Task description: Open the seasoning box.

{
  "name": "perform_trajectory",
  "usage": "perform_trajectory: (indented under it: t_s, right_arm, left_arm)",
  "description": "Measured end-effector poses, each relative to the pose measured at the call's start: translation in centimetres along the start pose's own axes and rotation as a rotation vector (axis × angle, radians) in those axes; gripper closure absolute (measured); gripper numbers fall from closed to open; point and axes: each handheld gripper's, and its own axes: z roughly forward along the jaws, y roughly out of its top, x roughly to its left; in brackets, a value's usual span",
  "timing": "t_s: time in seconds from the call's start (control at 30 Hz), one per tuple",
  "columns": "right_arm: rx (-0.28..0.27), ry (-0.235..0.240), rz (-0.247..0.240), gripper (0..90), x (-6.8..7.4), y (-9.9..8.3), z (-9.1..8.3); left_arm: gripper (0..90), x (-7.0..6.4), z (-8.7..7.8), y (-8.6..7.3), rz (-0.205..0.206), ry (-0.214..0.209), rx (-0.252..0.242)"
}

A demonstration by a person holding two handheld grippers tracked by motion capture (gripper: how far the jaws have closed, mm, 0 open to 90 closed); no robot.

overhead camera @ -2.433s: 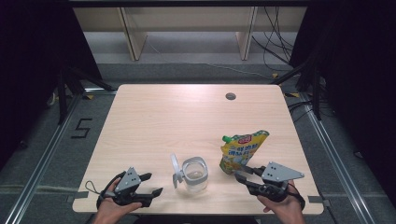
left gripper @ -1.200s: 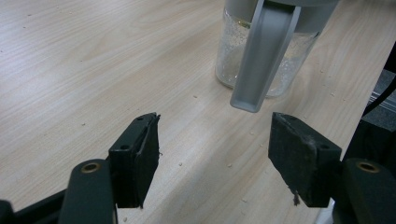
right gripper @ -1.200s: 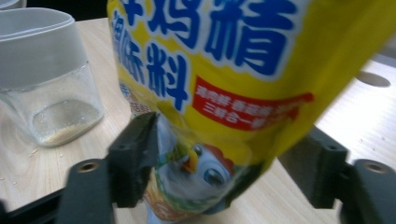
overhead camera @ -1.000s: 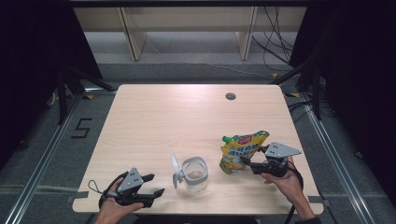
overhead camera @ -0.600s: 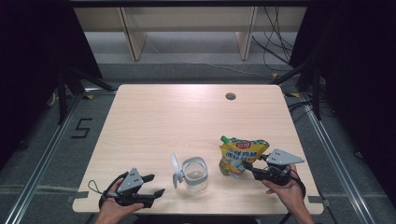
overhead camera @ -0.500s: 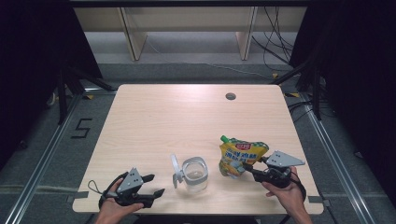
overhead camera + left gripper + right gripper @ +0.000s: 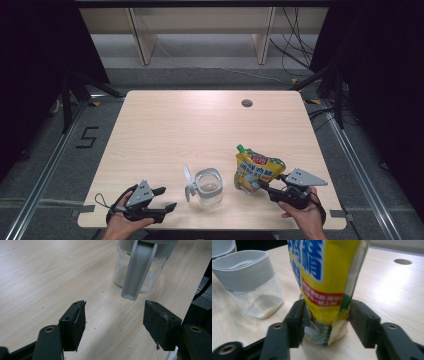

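Beside pouch, lidded jar, bare tabletop

My table and what sits on it

A pale wooden table with a round cable hole toward one o'clock carries two things near my edge: a clear jar with a grey collar at six o'clock, its flip lid open to nine, and just beside it at three o'clock a yellow spouted pouch standing upright; fine crumbs dot the wood around the jar
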Motion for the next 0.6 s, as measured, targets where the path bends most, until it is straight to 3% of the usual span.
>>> perform_trajectory:
  t_s: [0.03,0.07,0.1,0.2,0.23,0.27,0.3,0.33,0.43,0.47,0.5,0.53,0.57,0.6]
  right_arm:
    - [0.001,0.006,0.017,45.3,0.0,-0.4,0.3]
    - [0.009,-0.001,-0.004,44.7,-0.3,-0.4,0.4]
    - [0.010,0.014,0.033,43.6,0.0,-0.5,0.5]
    - [-0.002,0.023,-0.018,40.0,-0.4,-0.6,0.8]
    - [-0.019,0.036,-0.018,38.8,-0.5,-0.7,1.1]
    - [-0.011,0.038,-0.003,38.4,-0.3,-0.7,1.1]
    - [-0.007,0.038,0.014,37.1,-0.3,-0.8,1.3]
    - [-0.034,0.046,-0.025,35.7,-0.6,-0.8,1.7]
    - [-0.034,0.063,0.002,35.0,-0.7,-0.9,2.1]
    - [-0.075,0.059,0.015,34.7,-0.6,-1.0,2.4]
    - [-0.049,0.047,-0.017,33.6,-0.8,-1.0,2.5]
    - [-0.047,0.046,-0.027,31.9,-0.8,-1.0,2.6]
    - [-0.059,0.048,-0.047,30.5,-0.8,-1.1,2.8]
    - [-0.047,0.056,-0.016,30.1,-0.5,-1.2,2.9]
  left_arm:
    - [33.3,-0.2,0.0,0.0,-0.036,0.004,-0.002]
    - [33.0,-0.2,0.0,0.0,-0.036,0.004,-0.001]
    - [32.8,-0.1,0.0,0.0,-0.027,0.010,0.004]
    - [32.0,-0.2,0.2,-0.1,-0.038,0.001,-0.012]
    - [31.8,0.0,0.3,0.0,-0.008,-0.001,-0.015]
    - [31.7,-0.1,0.3,0.0,-0.020,-0.002,-0.011]
    - [31.7,0.0,0.2,0.0,0.003,0.003,0.009]
    - [31.7,-0.2,0.3,0.0,-0.014,0.007,0.004]
    - [31.6,-0.3,0.4,0.0,-0.032,-0.005,0.000]
    - [31.6,-0.4,0.5,-0.1,-0.038,-0.008,-0.017]
    - [31.5,-0.2,0.4,0.0,0.001,0.000,0.002]
    - [31.4,-0.3,0.5,0.0,-0.015,-0.007,-0.010]
    - [31.3,-0.2,0.4,0.0,-0.006,-0.006,-0.001]
    - [31.2,-0.2,0.4,0.0,-0.005,-0.006,0.000]
